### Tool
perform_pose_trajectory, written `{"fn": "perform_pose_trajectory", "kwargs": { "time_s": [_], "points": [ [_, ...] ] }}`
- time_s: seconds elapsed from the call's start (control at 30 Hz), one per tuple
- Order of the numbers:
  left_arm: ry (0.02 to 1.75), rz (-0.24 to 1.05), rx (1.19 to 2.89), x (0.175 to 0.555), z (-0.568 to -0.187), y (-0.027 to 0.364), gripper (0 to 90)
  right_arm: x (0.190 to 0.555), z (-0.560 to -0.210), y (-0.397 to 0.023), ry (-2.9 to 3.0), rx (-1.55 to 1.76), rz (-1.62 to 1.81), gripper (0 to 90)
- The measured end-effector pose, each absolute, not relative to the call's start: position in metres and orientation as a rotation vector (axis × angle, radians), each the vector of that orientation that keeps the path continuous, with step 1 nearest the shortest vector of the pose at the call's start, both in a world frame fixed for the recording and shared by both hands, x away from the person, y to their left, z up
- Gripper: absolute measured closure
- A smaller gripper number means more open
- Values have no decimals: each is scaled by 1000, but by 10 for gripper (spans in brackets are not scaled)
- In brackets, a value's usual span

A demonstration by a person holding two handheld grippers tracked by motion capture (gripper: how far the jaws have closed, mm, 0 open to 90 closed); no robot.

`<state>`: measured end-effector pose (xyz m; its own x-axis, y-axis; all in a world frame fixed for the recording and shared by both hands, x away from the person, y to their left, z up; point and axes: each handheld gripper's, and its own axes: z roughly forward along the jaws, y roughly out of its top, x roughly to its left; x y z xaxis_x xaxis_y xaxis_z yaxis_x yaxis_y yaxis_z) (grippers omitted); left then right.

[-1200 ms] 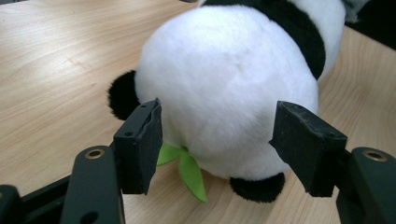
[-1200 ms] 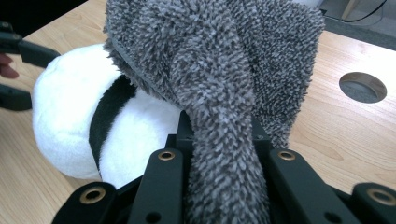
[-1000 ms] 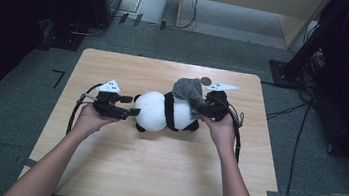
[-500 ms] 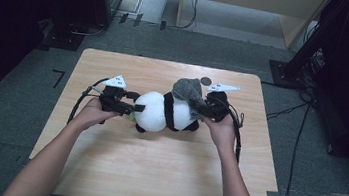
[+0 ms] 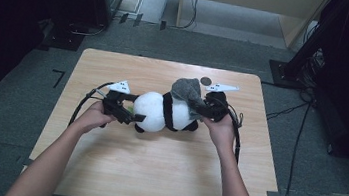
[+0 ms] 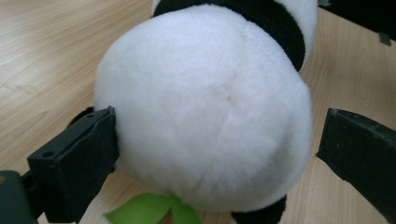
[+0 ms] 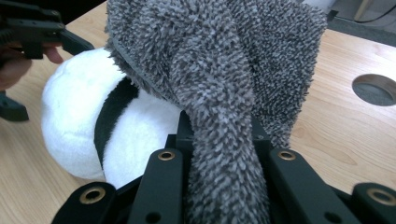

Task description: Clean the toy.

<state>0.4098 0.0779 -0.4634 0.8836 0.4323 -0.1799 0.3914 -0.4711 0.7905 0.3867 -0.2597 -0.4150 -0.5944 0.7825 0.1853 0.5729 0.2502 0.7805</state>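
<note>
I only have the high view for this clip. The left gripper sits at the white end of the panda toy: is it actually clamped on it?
Observer: No. In the left gripper view the jaws have just been opening; the left gripper straddles the panda toy, with a gap beside one jaw.
Operator: Is anything under the toy there?
Observer: A green leaf-shaped piece pokes out beneath the white end.
Operator: And the right side?
Observer: The right gripper is shut on a strip of the grey fuzzy cloth, which drapes over the panda.
</note>
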Motion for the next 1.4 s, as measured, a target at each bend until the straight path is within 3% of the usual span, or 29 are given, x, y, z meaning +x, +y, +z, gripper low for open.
{"fn": "perform_pose_trajectory", "kwargs": {
  "time_s": [0.1, 0.33, 0.53, 0.7, 0.87, 1.27, 1.4],
  "points": [
    [613, 85, 2099, 415, -466, 79, 0, 387, -415, -258, 2298, 1252, 1275, 756],
    [691, -15, 2054, 425, -477, 84, 0, 388, -416, -259, 2312, 1255, 1290, 755],
    [620, 29, 2058, 425, -470, 92, 0, 388, -414, -262, 2305, 1258, 1270, 751],
    [604, 34, 2029, 428, -467, 103, 129, 388, -414, -263, 2319, 1257, 1258, 751],
    [706, 41, 1984, 431, -465, 109, 141, 388, -415, -264, 2329, 1252, 1245, 750],
    [711, 110, 1956, 437, -454, 130, 142, 388, -416, -263, 2326, 1260, 1237, 749],
    [692, 42, 2036, 444, -460, 116, 101, 389, -416, -264, 2328, 1259, 1240, 749]
  ]
}}
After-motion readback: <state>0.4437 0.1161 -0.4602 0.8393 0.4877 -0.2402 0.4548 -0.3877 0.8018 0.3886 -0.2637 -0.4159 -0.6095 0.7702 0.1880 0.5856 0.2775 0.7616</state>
